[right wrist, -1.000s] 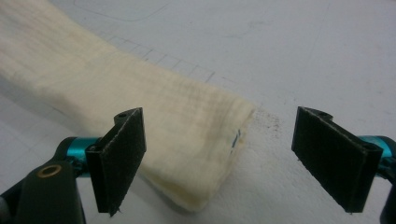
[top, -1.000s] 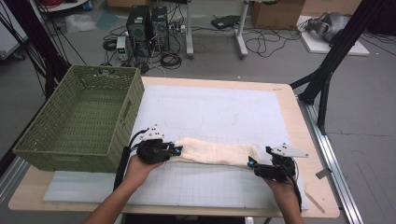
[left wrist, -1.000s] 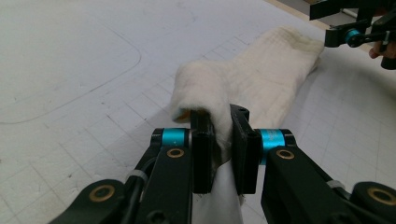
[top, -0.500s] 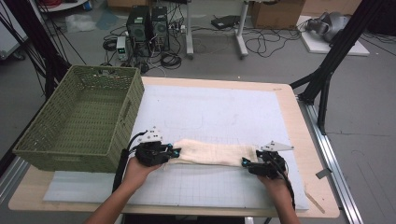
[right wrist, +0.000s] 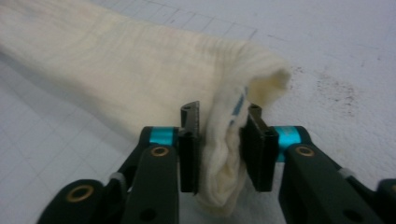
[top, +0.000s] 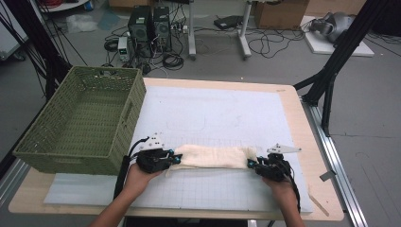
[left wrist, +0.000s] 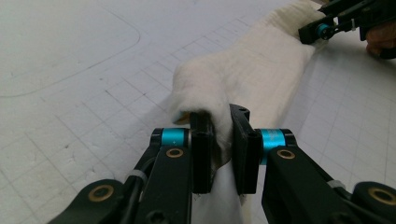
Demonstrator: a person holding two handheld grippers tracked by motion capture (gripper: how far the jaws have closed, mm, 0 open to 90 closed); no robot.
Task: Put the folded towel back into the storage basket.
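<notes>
Now both grippers' fingers [left wrist: 201, 154] pinch the cream cloth's [top: 215, 156] 2 opposite ends.

Table [top: 302, 118]: mat [top: 213, 113] lies on top, covering most of it. Basket [top: 80, 123]: stands at the table's left edge, partly on the mat, left of the cloth. Cloth [top: 215, 156]: lies crosswise on the near part of the mat, stretched between the two grippers. Left gripper [top: 176, 159]: at the cloth's left end, just right of the basket's near corner. Right gripper [top: 250, 164]: at the cloth's right end, near the mat's right edge. Floor beyond the table: computer towers [top: 149, 26], cables.
</notes>
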